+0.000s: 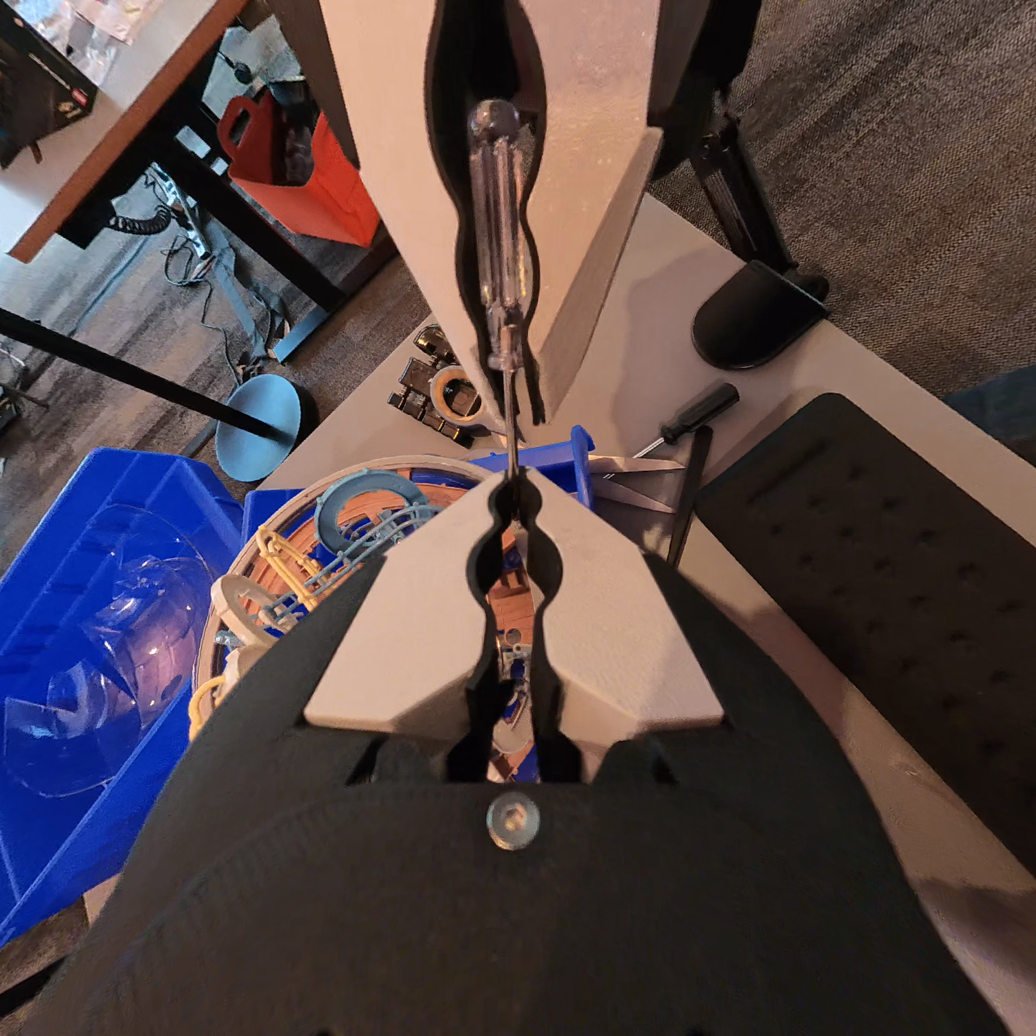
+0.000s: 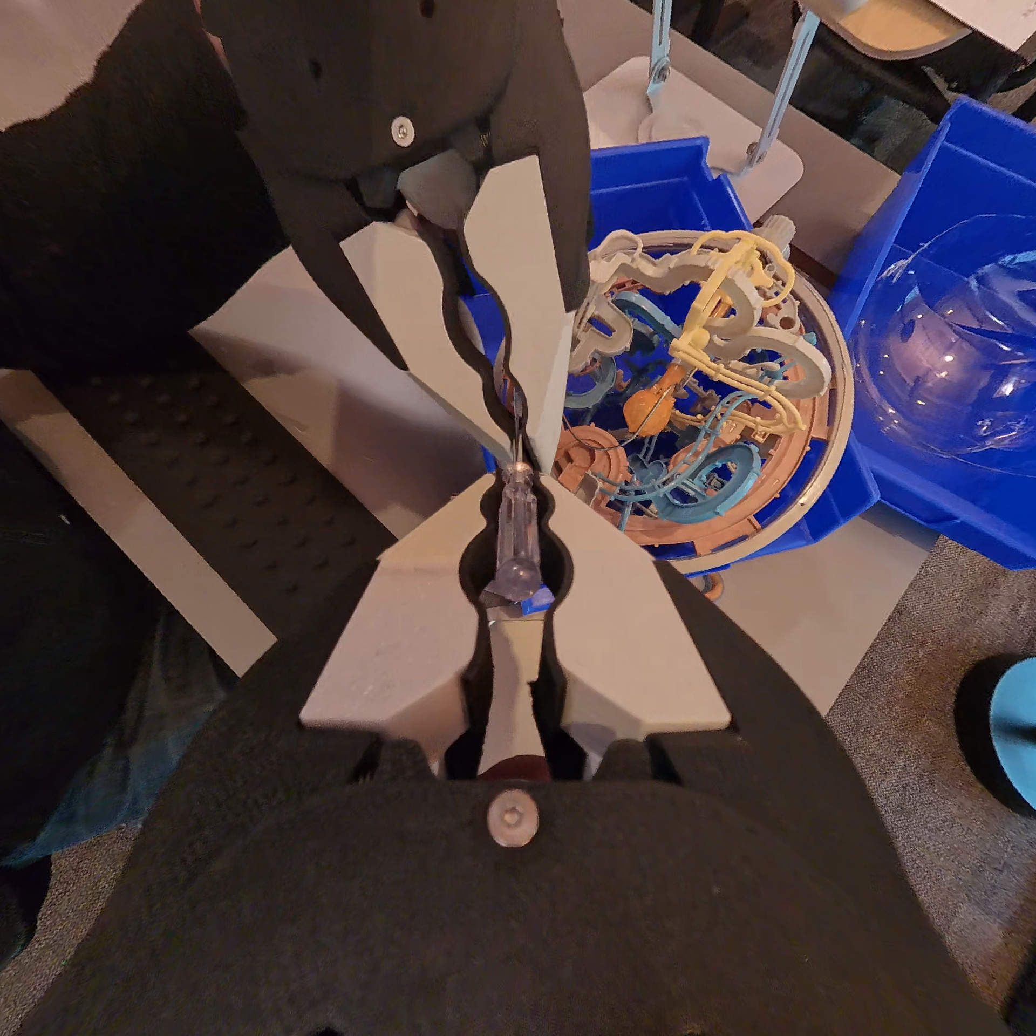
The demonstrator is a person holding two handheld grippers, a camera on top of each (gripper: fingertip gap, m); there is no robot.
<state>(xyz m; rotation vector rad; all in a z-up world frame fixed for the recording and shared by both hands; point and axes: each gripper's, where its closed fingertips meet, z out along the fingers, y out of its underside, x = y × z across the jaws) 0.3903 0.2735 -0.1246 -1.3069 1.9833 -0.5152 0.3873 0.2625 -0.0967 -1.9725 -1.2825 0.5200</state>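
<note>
A screwdriver with a clear handle [image 1: 502, 224] and a thin metal shaft is held between both grippers, above the table. In the left wrist view my left gripper [image 1: 513, 476] is shut on the metal shaft near its tip. My right gripper [image 2: 518, 482] is shut on the clear handle [image 2: 518, 527]. It also shows in the left wrist view [image 1: 513, 412], coming in from the top. The left gripper [image 2: 518, 451] shows in the right wrist view, tip to tip with the right one. Just below and beside them lies an open maze ball [image 2: 701, 403] with coloured tracks, sitting in a blue bin [image 2: 661, 168].
A clear dome [image 2: 964, 347] lies in a second blue bin [image 1: 67, 560]. On the grey table [image 1: 644, 314] are a black screwdriver [image 1: 701, 409], scissors [image 1: 639, 476], a black mat [image 1: 869, 560], binder clips with a tape roll [image 1: 443, 392] and a black clamp base [image 1: 751, 314]. Only a small space, under 4 cm, lies between the two pairs of fingers. The open maze ball [image 2: 701, 403] lies around 15 cm away from my left fingertips.
</note>
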